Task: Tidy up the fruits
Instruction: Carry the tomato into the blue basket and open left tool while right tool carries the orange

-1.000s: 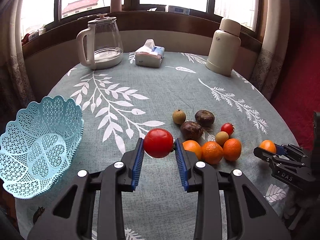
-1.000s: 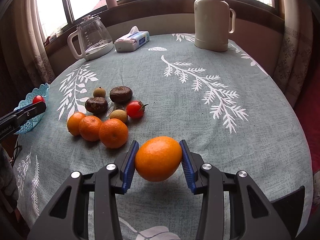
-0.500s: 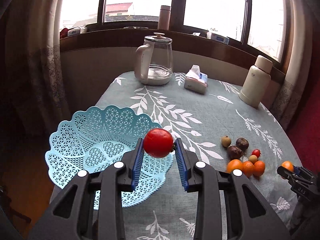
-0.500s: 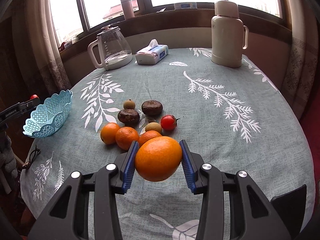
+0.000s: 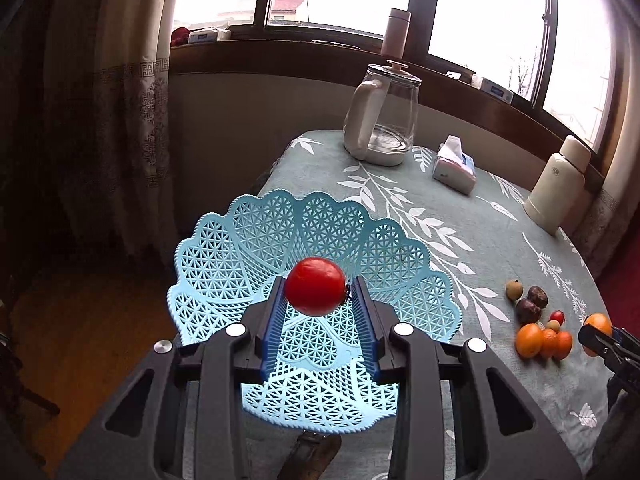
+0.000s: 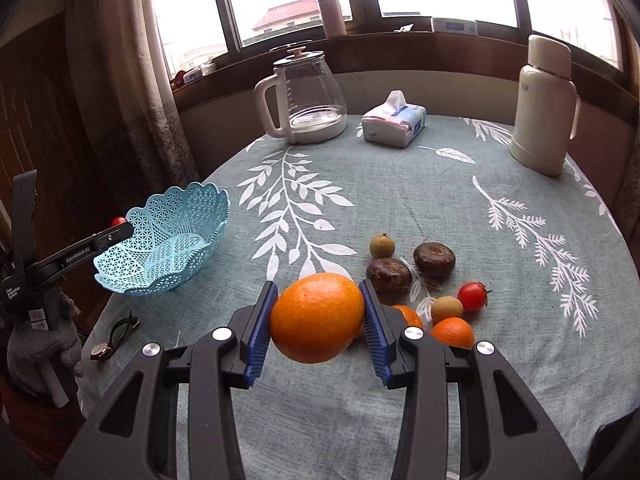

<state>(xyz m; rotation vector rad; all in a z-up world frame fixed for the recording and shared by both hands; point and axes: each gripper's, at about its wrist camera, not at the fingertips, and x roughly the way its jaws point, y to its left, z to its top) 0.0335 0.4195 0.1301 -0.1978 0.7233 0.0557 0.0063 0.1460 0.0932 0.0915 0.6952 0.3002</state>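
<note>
While the left gripper (image 5: 316, 298) clamps a soft, thin-skinned tomato (image 5: 315, 286) across its widest part above the basket (image 5: 256, 240) at nine o'clock on the table, the right gripper (image 6: 318, 320) pinches the firmer, heavier orange (image 6: 317, 317) over the six o'clock edge, likely tolerating more squeeze.

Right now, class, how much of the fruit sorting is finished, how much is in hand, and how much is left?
Done: nothing yet; the blue basket looks empty. In hand: the left tool holds a red tomato over the basket, and the right tool grips an orange above the table. Left: the loose pile of fruit on the tablecloth.
</note>
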